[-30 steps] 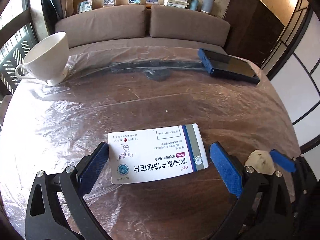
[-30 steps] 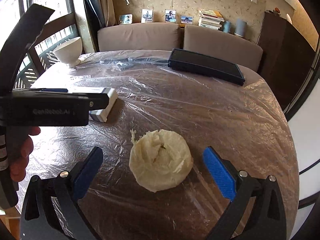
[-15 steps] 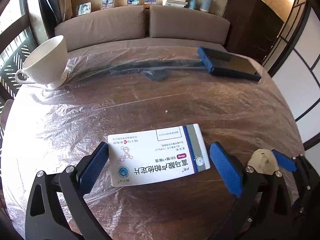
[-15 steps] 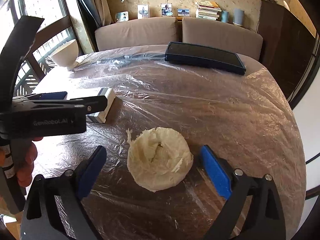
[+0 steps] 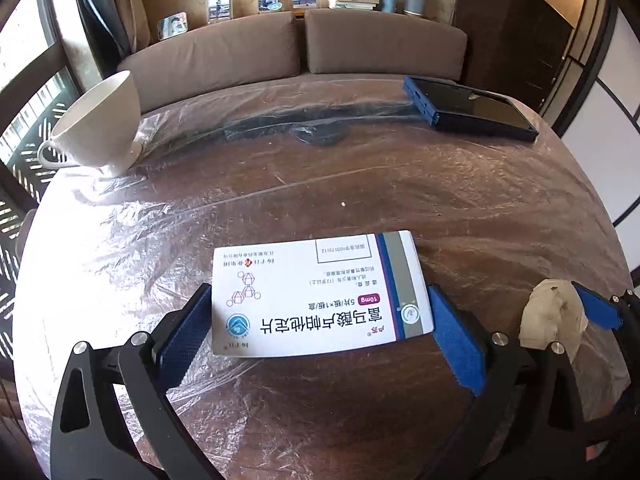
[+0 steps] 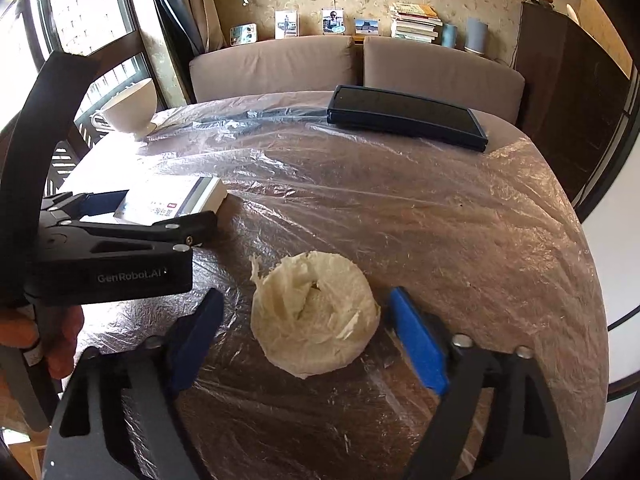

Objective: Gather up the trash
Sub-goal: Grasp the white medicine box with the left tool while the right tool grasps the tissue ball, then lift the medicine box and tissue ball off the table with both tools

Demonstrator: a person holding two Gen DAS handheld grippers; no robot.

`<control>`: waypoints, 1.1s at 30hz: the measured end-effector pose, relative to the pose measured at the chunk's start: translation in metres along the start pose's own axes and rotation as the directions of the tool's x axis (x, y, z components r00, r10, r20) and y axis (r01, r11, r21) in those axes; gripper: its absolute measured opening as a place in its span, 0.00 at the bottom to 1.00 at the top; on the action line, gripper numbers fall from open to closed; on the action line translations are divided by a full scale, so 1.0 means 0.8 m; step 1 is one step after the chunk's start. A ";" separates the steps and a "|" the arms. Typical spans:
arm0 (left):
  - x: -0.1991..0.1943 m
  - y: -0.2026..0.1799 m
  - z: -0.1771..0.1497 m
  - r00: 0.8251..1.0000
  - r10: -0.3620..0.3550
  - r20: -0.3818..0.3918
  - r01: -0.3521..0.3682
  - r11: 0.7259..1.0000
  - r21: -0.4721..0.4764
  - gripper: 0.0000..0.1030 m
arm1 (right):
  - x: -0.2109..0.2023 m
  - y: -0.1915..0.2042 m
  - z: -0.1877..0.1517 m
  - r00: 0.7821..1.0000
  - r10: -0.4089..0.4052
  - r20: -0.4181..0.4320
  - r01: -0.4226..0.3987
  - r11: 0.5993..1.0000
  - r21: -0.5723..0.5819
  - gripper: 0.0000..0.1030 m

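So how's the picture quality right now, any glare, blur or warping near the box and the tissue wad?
Left wrist view: sharp; box print readable, window glare whitening the plastic sheet near the cup, fisheye bending the table edge. Right wrist view: tissue wad crisp, window blown out, sheen across the sheet, dark corners.

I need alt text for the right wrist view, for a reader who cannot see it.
The right gripper has just been closing around a crumpled paper wad on the plastic-covered table; its blue fingers are not yet touching it. At left, the left gripper straddles a white medicine box.
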State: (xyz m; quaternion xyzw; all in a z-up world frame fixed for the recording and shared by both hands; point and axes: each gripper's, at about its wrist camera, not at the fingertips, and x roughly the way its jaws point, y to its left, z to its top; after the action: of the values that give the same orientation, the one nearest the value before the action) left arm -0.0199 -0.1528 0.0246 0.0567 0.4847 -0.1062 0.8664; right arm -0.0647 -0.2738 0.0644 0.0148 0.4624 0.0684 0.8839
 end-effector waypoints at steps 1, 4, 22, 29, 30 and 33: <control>0.000 0.000 -0.001 1.000 0.001 0.003 -0.001 1.000 -0.002 0.98 | 0.000 0.000 0.000 1.000 -0.003 0.001 0.003 1.000 -0.004 0.62; 0.000 0.002 -0.004 1.000 0.002 0.018 -0.002 1.000 -0.004 0.97 | -0.001 -0.002 0.002 1.000 -0.004 0.006 0.004 1.000 -0.008 0.49; -0.023 0.015 -0.003 0.998 -0.025 0.059 0.028 0.999 -0.037 0.95 | -0.018 -0.018 0.006 0.996 0.080 0.033 -0.082 0.995 0.058 0.49; -0.030 0.018 -0.007 0.997 -0.048 0.064 0.052 0.997 -0.059 0.95 | -0.020 -0.017 0.006 0.995 0.098 0.030 -0.099 0.993 0.061 0.49; -0.032 0.018 -0.007 0.997 -0.049 0.065 0.053 0.997 -0.059 0.95 | -0.021 -0.017 0.005 0.995 0.099 0.030 -0.100 0.993 0.060 0.49; -0.034 0.019 -0.010 0.996 -0.051 0.067 0.055 0.997 -0.062 0.95 | -0.023 -0.014 0.004 0.994 0.102 0.030 -0.103 0.993 0.056 0.49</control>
State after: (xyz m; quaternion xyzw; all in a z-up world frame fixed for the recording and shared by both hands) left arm -0.0371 -0.1331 0.0436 0.0128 0.4606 -0.1153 0.8800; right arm -0.0708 -0.2869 0.0801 0.0650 0.4508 0.1000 0.8846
